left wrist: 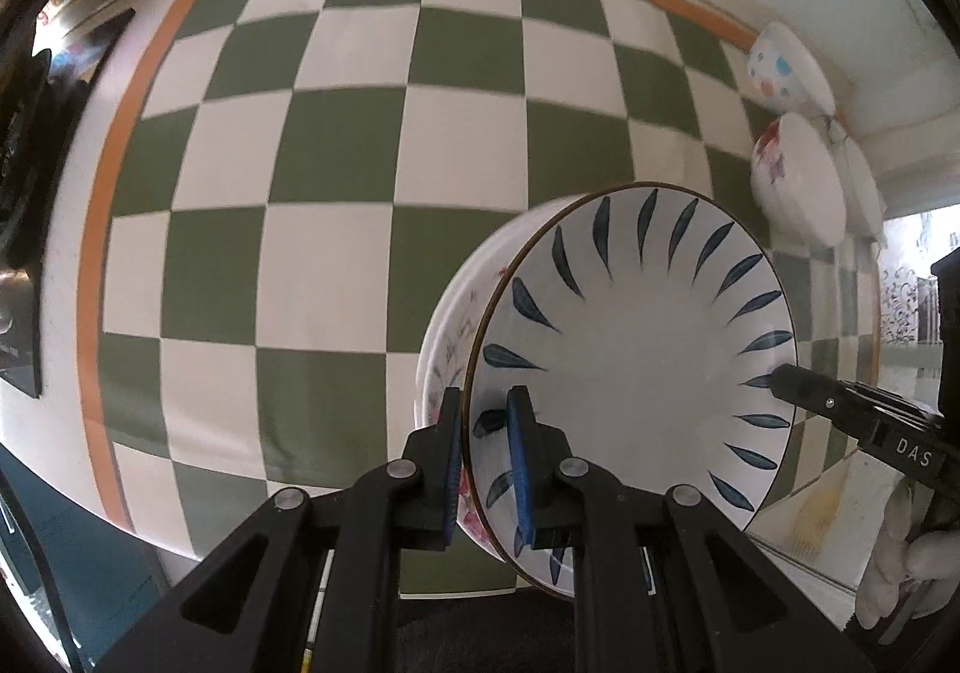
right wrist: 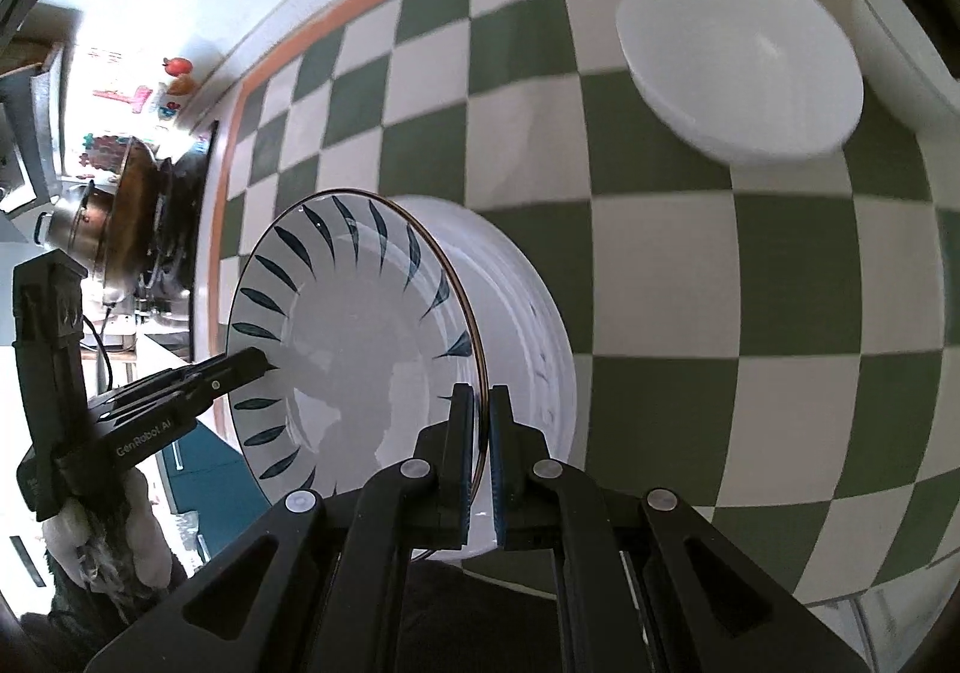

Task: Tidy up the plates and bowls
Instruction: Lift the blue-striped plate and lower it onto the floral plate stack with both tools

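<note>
The blue-leaf plate (left wrist: 636,373) sits directly ahead of both grippers, caught at opposite points of its rim: the left gripper (left wrist: 489,457) has its blue pads narrowed onto the rim on its own side, and the right gripper (right wrist: 480,454) pinches the far edge in the same way, so the line between the two grips runs across the plate's full width. Neither hand is nearer; the plate spans the gap between them. It lies over a stack of white dishes (right wrist: 528,301) just beyond the fingertips, and whether it rests on the stack or hangs slightly clear cannot be told. My reading is that the coming move depends on both grips moving level together, since a tilt along that shared line would slide the plate. The left wrist view shows floral print on the lower dish (left wrist: 447,349) beneath; the right wrist view shows instead a plain white bowl (right wrist: 741,60) farther ahead and to the right on the checkered cloth (right wrist: 780,283).
</note>
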Tool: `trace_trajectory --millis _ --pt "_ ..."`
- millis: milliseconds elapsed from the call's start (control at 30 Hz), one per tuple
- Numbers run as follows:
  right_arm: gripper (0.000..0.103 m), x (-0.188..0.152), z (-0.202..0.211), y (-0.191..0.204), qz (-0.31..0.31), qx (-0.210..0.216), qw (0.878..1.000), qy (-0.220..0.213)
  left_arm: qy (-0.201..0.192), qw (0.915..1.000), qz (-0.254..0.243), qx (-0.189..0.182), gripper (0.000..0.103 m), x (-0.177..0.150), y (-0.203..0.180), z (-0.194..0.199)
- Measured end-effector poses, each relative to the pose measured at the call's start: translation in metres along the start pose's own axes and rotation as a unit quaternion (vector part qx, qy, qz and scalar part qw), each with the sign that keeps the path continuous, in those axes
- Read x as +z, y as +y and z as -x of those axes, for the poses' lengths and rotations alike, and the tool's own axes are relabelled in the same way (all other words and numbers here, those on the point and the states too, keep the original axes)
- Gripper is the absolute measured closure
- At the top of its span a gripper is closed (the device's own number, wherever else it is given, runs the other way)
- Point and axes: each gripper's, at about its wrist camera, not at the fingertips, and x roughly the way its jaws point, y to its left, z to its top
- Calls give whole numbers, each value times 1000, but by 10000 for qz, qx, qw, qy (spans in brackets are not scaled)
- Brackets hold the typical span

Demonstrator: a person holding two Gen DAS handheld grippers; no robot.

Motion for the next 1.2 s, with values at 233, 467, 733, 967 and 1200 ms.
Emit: trace_trajectory --millis 233,467,733,967,1200 --pt "97 -10 -19 -15 -60 -129 9998 147 129 9999 -24 77 90 -4 -6 -21" --pt "97 -10 -27 -14 14 -223 9996 184 177 9997 -29 189 89 -4 -7 -31" --pt "96 -6 -30 -5 123 -371 9991 182 164 9996 57 222 89 -3 -8 -34" --pt "93 -6 -30 -5 -2 -358 9991 206 258 9991 200 255 87 -4 -8 -37" --pt "93 -1 -24 2 41 -584 9981 179 330 9985 315 310 87 -4 -6 -38"
